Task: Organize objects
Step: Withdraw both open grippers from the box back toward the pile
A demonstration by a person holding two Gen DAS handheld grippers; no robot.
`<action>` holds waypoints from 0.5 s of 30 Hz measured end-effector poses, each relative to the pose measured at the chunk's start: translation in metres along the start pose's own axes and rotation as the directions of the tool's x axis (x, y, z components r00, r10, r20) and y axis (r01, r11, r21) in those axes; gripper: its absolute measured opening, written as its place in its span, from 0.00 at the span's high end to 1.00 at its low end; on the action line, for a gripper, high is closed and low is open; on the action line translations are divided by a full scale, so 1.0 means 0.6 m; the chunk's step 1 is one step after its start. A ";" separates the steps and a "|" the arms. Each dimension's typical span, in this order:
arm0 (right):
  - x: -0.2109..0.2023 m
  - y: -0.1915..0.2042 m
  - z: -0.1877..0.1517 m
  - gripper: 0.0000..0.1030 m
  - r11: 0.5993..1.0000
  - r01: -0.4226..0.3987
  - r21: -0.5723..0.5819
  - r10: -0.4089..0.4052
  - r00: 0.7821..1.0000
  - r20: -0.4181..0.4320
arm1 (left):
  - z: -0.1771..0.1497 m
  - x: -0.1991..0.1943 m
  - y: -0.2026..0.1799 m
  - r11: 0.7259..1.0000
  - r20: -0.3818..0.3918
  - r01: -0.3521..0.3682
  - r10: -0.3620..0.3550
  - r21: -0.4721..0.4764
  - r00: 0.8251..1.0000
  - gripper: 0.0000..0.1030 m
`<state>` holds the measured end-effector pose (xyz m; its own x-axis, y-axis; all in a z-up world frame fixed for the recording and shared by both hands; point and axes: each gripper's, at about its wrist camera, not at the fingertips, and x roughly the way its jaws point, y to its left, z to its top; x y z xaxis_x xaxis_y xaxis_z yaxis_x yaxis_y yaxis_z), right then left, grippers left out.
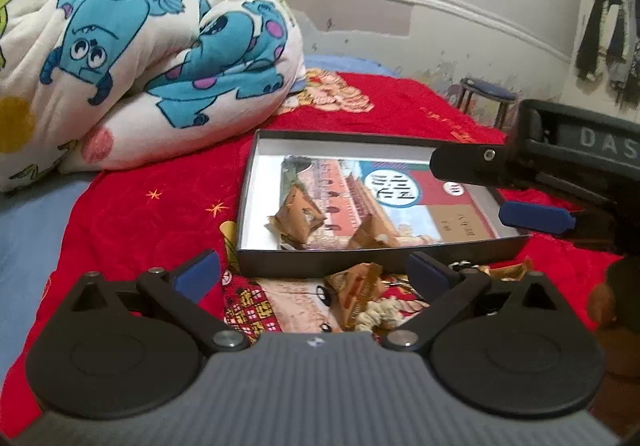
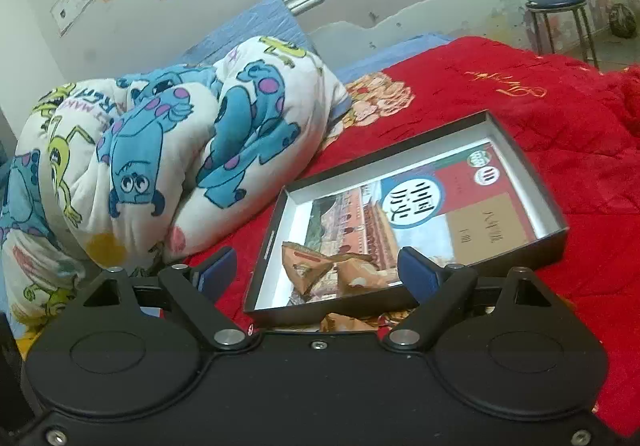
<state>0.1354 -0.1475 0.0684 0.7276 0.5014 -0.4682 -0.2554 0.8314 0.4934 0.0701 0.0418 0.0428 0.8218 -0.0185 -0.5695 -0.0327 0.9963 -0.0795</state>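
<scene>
A shallow dark box point(image 1: 360, 260) point(image 2: 272, 230) lies on the red bedspread. In it are a textbook point(image 1: 404, 198) point(image 2: 448, 206) and two brown snack packets point(image 1: 296, 216) point(image 2: 306, 268). More packets point(image 1: 354, 286) and a cord tassel point(image 1: 380, 310) lie on the spread just in front of the box. My left gripper point(image 1: 316, 272) is open and empty above these loose packets. My right gripper point(image 2: 320, 270) is open and empty over the box's near edge; in the left wrist view it reaches in from the right point(image 1: 520, 190) over the box's right side.
A rolled cartoon-print quilt point(image 1: 132, 54) point(image 2: 160, 150) lies left of the box. A blue stool point(image 1: 486, 98) point(image 2: 560, 18) stands beyond the bed by the wall. The red bedspread point(image 1: 140, 214) point(image 2: 580, 150) stretches around the box.
</scene>
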 end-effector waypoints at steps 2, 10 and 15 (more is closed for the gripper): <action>-0.012 -0.006 -0.001 0.15 1.000 0.013 0.017 -0.013 1.000 0.007 | -0.001 -0.008 -0.005 1.000 0.016 0.021 -0.021 0.005 1.000 0.00; -0.043 -0.015 -0.025 0.14 0.998 0.055 0.023 -0.055 0.998 0.013 | -0.009 -0.025 -0.035 0.995 0.040 0.085 -0.087 0.049 0.995 0.00; -0.059 -0.018 -0.028 0.14 0.996 0.086 0.015 -0.087 0.996 0.036 | -0.018 -0.029 -0.055 0.991 0.035 0.104 -0.107 0.090 0.994 0.00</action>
<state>0.1018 -0.1702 0.0672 0.7694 0.4183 -0.4827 -0.1821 0.8680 0.4620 0.0506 0.0084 0.0467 0.8402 -0.1224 -0.5282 0.1042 0.9925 -0.0642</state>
